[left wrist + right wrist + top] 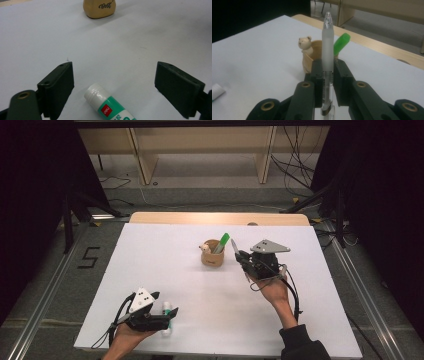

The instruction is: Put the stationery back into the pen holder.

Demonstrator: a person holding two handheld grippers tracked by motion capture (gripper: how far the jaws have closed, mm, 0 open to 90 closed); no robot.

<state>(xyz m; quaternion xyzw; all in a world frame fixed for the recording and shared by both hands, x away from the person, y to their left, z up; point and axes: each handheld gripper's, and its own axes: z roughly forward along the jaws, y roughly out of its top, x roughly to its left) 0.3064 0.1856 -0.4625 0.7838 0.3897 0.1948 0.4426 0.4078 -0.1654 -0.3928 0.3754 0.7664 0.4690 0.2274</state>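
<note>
A frosted, clear-tipped plastic pen (327,50) stands upright, pinched between the right gripper's (328,72) 2 black jaws, just right of a tan cup (213,256) lettered "Best". Near left, a white-and-green "deli" glue stick (110,106) lies on the white table (200,290) between the left gripper's (113,80) spread jaws.

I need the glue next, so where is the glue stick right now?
The glue stick lies on the white table near its front left edge, between the open jaws of the left hand-held gripper.
</note>
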